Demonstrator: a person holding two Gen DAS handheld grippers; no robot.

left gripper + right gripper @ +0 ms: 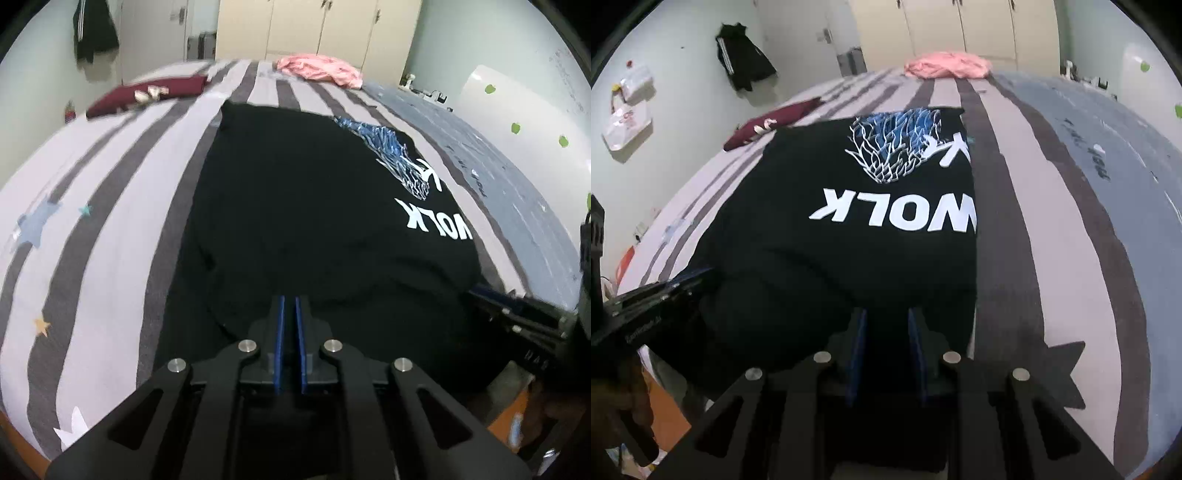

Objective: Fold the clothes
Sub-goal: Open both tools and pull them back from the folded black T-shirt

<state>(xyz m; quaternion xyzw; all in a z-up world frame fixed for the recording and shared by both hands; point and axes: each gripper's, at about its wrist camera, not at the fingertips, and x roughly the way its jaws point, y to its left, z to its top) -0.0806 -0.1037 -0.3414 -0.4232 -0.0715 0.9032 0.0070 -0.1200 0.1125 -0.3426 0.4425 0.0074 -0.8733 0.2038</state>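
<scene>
A black T-shirt (295, 203) (831, 258) with white "WOLK" lettering and a blue-white net print lies on a striped bed (110, 221) (1052, 240). Its near edge bulges up in a rounded fold. My left gripper (289, 297) is at that near edge, its blue pads almost together with black cloth pinched between them. It also shows at the left of the right wrist view, left gripper (657, 291). My right gripper (886, 310) holds a thicker bunch of the same edge between wider-set pads. From the left wrist view the right gripper (517, 314) appears at the right.
A pink garment (319, 70) (947, 64) lies crumpled at the bed's far end. A maroon garment (147, 94) (772, 123) lies at the far left. A grey-blue cover (1108, 155) spans the bed's right side. A black jacket (742, 55) hangs on the wall beside cream wardrobes (317, 26).
</scene>
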